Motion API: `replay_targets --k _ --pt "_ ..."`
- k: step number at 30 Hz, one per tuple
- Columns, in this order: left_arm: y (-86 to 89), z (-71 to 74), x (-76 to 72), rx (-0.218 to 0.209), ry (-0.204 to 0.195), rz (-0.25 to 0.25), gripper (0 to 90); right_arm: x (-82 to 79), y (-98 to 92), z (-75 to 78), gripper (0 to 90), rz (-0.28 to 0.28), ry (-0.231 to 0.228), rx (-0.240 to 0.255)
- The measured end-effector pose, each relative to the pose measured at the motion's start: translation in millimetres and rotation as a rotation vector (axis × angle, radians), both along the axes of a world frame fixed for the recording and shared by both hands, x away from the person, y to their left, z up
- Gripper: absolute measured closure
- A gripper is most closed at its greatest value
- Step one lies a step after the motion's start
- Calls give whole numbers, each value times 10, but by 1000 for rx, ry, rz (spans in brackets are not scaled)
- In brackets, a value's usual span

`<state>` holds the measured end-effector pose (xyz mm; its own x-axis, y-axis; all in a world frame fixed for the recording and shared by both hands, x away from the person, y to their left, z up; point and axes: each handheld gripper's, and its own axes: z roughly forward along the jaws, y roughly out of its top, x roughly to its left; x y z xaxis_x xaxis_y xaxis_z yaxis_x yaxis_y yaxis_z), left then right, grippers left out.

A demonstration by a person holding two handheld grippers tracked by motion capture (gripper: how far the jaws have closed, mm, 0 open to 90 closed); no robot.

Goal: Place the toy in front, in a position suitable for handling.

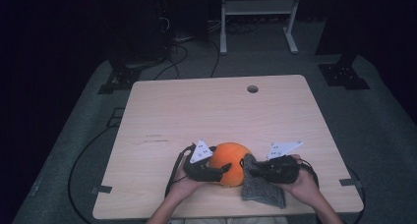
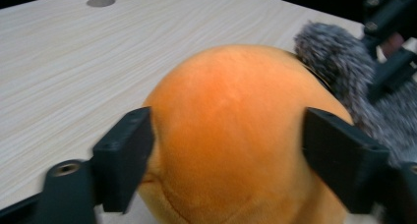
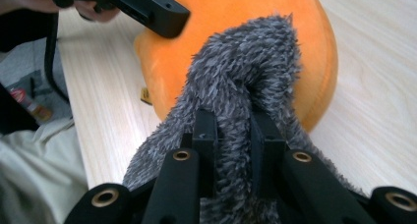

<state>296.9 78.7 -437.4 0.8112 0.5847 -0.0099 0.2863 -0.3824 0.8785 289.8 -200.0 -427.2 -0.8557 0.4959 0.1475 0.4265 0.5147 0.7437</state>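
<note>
- Far left of the high view: bare pale wood table [image 1: 162,111], cable hole [image 1: 253,89] up near the far edge, dark floor and a white stand's legs beyond that.
- Left hand [image 1: 183,184] coming in from the bottom edge, holding the left gripper [image 1: 222,169] with its grey three-cornered plate on top, pointed right at the toy.
- Left gripper's jaws spread wide around the orange plush ball [image 1: 230,161], one on each flank. From the left gripper view [image 2: 226,150] both jaws sit right against the plush [image 2: 231,126], looks like a light clamp on the ball, barely denting it.
- Orange plush ball resting on the table near the front edge, roughly mid-width, squeezed in between the two grippers. Seam visible low down on the near side in the left gripper view.
- Grey fuzzy cloth [image 1: 260,187] just right of the ball, top corner pulled up and touching the ball's right side, rest draped down on the table toward the front edge.
- Right gripper [image 1: 253,167] held in the right hand [image 1: 300,180], pointing left. In the right gripper view [image 3: 235,135] jaws nearly together, pinched tight on a fold of the grey cloth [image 3: 246,81], with the cloth pressed up against the orange ball [image 3: 236,17].
- Same view, top left: other gripper's black jaw lying against the ball's far side.
</note>
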Motion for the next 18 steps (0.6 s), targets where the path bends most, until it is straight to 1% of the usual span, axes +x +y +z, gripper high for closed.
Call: replay_targets --k 1,2,3,4,5,6,7,8,9,10,11,12,13,14,15,16,17,18 --pt "2 0 -13 6 -3 -2 243 11 -33 10 755 3 11 -6" --pt "5 -3 -18 6 -5 -3 247 24 -78 26 755 0 13 -2" --pt "15 -6 -20 6 -6 -9 251 33 -113 48 756 -10 17 15" --pt "20 -8 -19 7 -7 -13 253 52 -161 95 757 -34 13 50" --pt "20 -10 -13 2 -4 -12 253 67 -177 128 757 -46 8 74" --pt "20 -8 -10 2 -1 -12 253 93 -180 175 756 -61 -8 103" --pt "17 -4 -10 -1 -1 -10 253 114 -168 200 755 -77 -18 120" --pt "20 10 -16 0 -5 -16 251 136 -139 199 755 -83 -17 134" --pt "27 38 -24 0 -15 -27 239 153 -94 169 757 -76 -9 118" --pt "37 68 -29 -4 -26 -38 217 157 -37 115 759 -65 -8 86" --pt "62 121 -32 -16 -37 -44 201 153 -8 75 761 -56 -12 67" --pt "89 156 -28 -41 -39 -38 192 139 6 44 762 -47 -13 54" --pt "114 178 -13 -59 -32 -23 173 123 -8 48 762 -39 -17 47" --pt "131 180 13 -63 -15 -5 144 103 -27 51 762 -31 -20 38" --pt "138 157 45 -59 12 10 122 81 -49 42 761 -23 -16 34" --pt "136 115 81 -61 54 5 101 60 -67 24 761 -14 -12 35" --pt "127 66 111 -76 109 -9 94 40 -78 11 761 -7 -10 36" --pt "120 36 128 -83 142 -21 97 22 -78 10 761 0 -12 33"
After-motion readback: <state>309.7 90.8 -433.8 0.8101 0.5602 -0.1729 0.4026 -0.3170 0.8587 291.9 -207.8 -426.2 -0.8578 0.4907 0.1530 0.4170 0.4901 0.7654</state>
